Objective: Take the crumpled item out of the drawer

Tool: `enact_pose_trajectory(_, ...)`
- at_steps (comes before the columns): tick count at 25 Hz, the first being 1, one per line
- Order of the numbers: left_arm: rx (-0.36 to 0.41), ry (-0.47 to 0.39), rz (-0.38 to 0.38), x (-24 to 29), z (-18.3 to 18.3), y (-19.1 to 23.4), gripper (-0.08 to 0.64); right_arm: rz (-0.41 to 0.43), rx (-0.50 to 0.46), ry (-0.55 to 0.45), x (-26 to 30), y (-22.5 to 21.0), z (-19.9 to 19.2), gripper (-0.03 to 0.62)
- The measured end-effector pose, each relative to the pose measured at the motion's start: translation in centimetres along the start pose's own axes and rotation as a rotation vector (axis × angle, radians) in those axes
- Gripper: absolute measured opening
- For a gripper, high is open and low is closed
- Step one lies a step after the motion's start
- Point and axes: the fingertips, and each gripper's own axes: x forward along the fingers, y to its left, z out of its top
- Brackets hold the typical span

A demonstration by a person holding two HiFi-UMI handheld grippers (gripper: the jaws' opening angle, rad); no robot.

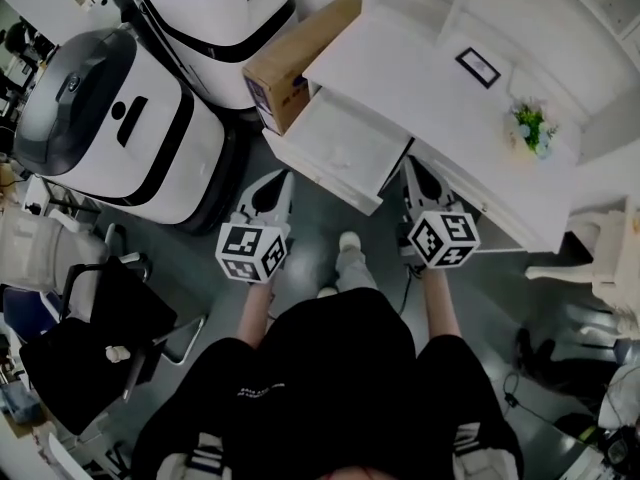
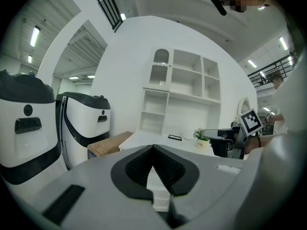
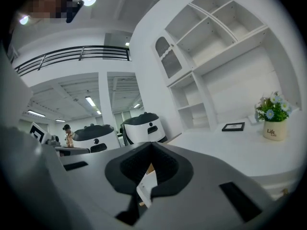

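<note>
The white desk's drawer [image 1: 345,146] stands pulled out toward me, and its inside looks plain white; I can make out no crumpled item in it. My left gripper [image 1: 283,177] hovers just before the drawer's front left corner, with its jaws together and nothing between them. My right gripper [image 1: 411,164] is at the drawer's right side, under the desk edge, also shut and empty. In the left gripper view the left gripper [image 2: 153,148] points at the desk and shelves. In the right gripper view the right gripper [image 3: 152,145] points along the desk top.
Two large white and black machines [image 1: 110,128] [image 1: 215,28] stand at the left. A cardboard box [image 1: 295,63] lies beside the desk [image 1: 420,78], which bears a small picture frame [image 1: 478,66] and a flower pot [image 1: 530,126]. A black chair [image 1: 90,348] is at my left.
</note>
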Motion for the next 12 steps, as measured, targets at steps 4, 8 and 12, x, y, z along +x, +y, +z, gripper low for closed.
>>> enact_pose_trajectory(4,-0.018,0.044,0.014,3.5,-1.1,1.0,-0.003,0.03,-0.003,0.044,3.5,-1.7,-0.3,-0.008)
enact_pose_trajectory(8,-0.03,0.084,0.028,6.4,-1.8,1.7,-0.002,0.074,-0.005,0.1,6.9,-2.9,-1.1,-0.008)
enact_pose_trajectory(12,-0.048,0.112,0.048,8.6,-2.4,2.7,-0.003,0.117,0.0,0.164,9.7,-3.5,-2.4,-0.008)
